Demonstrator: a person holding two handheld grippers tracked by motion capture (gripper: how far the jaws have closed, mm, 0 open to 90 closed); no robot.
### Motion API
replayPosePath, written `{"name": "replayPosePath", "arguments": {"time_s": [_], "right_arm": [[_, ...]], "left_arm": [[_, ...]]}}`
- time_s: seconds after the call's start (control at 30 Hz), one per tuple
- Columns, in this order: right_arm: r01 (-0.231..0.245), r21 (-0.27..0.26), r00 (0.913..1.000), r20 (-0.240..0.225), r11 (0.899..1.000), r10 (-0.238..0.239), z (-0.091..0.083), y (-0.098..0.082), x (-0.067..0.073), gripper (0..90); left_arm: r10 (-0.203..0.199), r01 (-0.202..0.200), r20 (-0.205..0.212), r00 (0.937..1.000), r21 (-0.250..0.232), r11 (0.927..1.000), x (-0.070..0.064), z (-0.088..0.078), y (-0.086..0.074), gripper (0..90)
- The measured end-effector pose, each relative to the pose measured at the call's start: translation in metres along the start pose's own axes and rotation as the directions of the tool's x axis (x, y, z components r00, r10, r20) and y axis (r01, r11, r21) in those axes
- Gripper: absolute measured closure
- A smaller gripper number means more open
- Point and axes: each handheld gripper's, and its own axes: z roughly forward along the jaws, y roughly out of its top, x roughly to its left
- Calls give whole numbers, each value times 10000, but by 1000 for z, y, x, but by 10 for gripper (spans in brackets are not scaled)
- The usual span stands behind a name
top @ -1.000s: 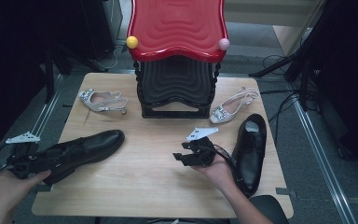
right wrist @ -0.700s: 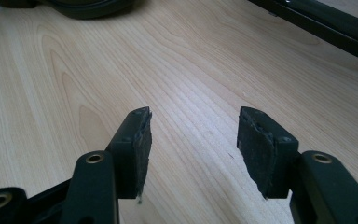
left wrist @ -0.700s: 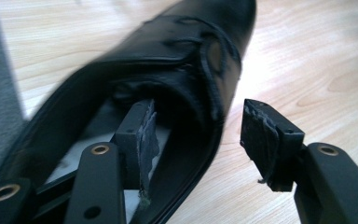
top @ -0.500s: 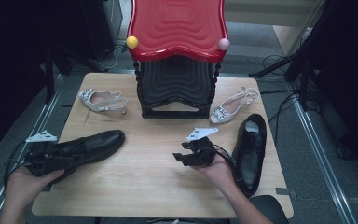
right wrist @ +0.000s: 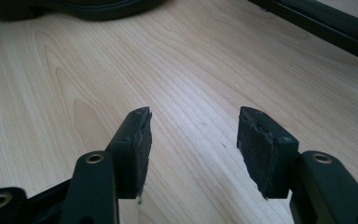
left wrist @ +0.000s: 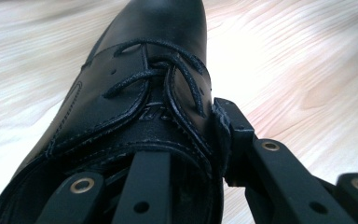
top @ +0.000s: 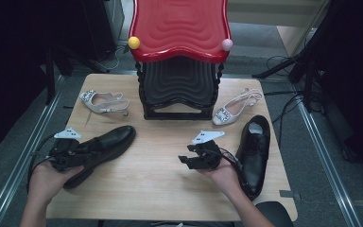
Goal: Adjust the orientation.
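Shoe (left wrist: 135,107): stiff leather, fairly heavy, slick; left tool (left wrist: 191,140) just closing, clamped on its collar; right tool (right wrist: 193,140) apart.

no legible text anywhere i can see; a faint embossed mark on the black shoe's tongue (left wrist: 151,113) stays unreadable.

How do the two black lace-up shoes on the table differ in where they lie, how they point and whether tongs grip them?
1. The left black shoe lies at the table's left, slanting toward the rack; the right black shoe lies at the right, pointing nearly straight away.
2. The left tongs have just closed on the left shoe's side wall; the right tongs stand open beside the right shoe.
Both are glossy black.
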Motion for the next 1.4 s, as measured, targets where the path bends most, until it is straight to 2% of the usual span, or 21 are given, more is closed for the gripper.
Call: {"name": "replayPosePath", "arguments": {"time_s": [0.1, 0.23, 0.33, 0.47, 0.5, 0.53, 0.63, 0.7, 0.73, 0.8, 0.83, 0.87, 0.9, 0.97, 1.03, 1.07, 1.17, 1.27, 1.33, 1.37, 1.4], "right_arm": [[-88, 22, 9999, 114, 10000, 88, -4, -3, 0, 460], [-173, -69, 9995, 256, 9998, 174, -9, -7, -1, 460], [-240, -122, 9991, 358, 9996, 244, -12, -11, -1, 460], [-372, -192, 9983, 434, 9991, 380, -16, -15, 0, 460], [-371, -214, 9982, 465, 9991, 380, -17, -16, 0, 460], [-391, -204, 9980, 483, 9990, 400, -18, -17, 0, 460], [-498, -241, 9973, 525, 9985, 510, -20, -20, 1, 459], [-548, -268, 9969, 542, 9981, 561, -22, -22, 1, 460], [-548, -268, 9969, 542, 9981, 561, -22, -22, 1, 460], [-637, -311, 9962, 580, 9975, 654, -23, -24, 1, 460], [-637, -311, 9962, 580, 9975, 654, -23, -24, 1, 460], [-696, -338, 9957, 588, 9970, 715, -24, -25, 1, 460], [-696, -338, 9957, 588, 9970, 715, -24, -25, 1, 460], [-790, -366, 9948, 620, 9962, 812, -26, -28, 2, 460], [-822, -380, 9943, 650, 9959, 846, -26, -29, 2, 460], [-843, -400, 9942, 637, 9956, 868, -26, -29, 2, 460], [-973, -474, 9932, 598, 9941, 1001, -26, -31, 3, 459], [-1061, -542, 9923, 579, 9929, 1092, -25, -31, 3, 459], [-1186, -633, 9909, 564, 9909, 1222, -24, -32, 3, 460], [-1226, -678, 9905, 548, 9901, 1264, -23, -32, 2, 459], [-1250, -703, 9901, 548, 9897, 1289, -23, -32, 2, 460]], "left_arm": [[170, -168, 268, 9995, -89, 9998, -5, 4, 7, 757], [603, -583, 764, 9952, -274, 9979, -22, 14, 24, 761], [756, -726, 909, 9930, -358, 9967, -28, 18, 31, 764], [1174, -1129, 1340, 9840, -407, 9928, -45, 30, 45, 765], [1174, -1129, 1340, 9840, -407, 9928, -45, 30, 45, 766], [1297, -1256, 1483, 9804, -366, 9914, -51, 35, 49, 767], [1398, -1359, 1657, 9762, -350, 9901, -56, 39, 53, 767], [1582, -1544, 1880, 9693, -350, 9874, -65, 46, 58, 767], [1582, -1544, 1880, 9693, -350, 9874, -65, 46, 58, 768], [1783, -1748, 1987, 9637, -355, 9840, -75, 53, 63, 768], [1783, -1748, 1987, 9637, -355, 9840, -75, 53, 63, 768], [1903, -1864, 2090, 9592, -386, 9817, -82, 57, 66, 768], [1903, -1864, 2090, 9592, -386, 9817, -82, 57, 66, 768], [2038, -1986, 2254, 9527, -456, 9790, -90, 63, 70, 768], [2071, -2016, 2282, 9513, -473, 9783, -93, 65, 70, 767], [2178, -2135, 2301, 9485, -440, 9760, -98, 69, 72, 767], [2251, -2214, 2275, 9474, -419, 9743, -104, 74, 73, 767], [2393, -2358, 2364, 9417, -431, 9708, -112, 80, 75, 765], [2559, -2541, 2433, 9356, -393, 9664, -119, 89, 75, 761], [2576, -2583, 2459, 9344, -300, 9656, -121, 93, 74, 759], [2450, -2488, 2521, 9362, -173, 9684, -122, 98, 74, 757]]}}
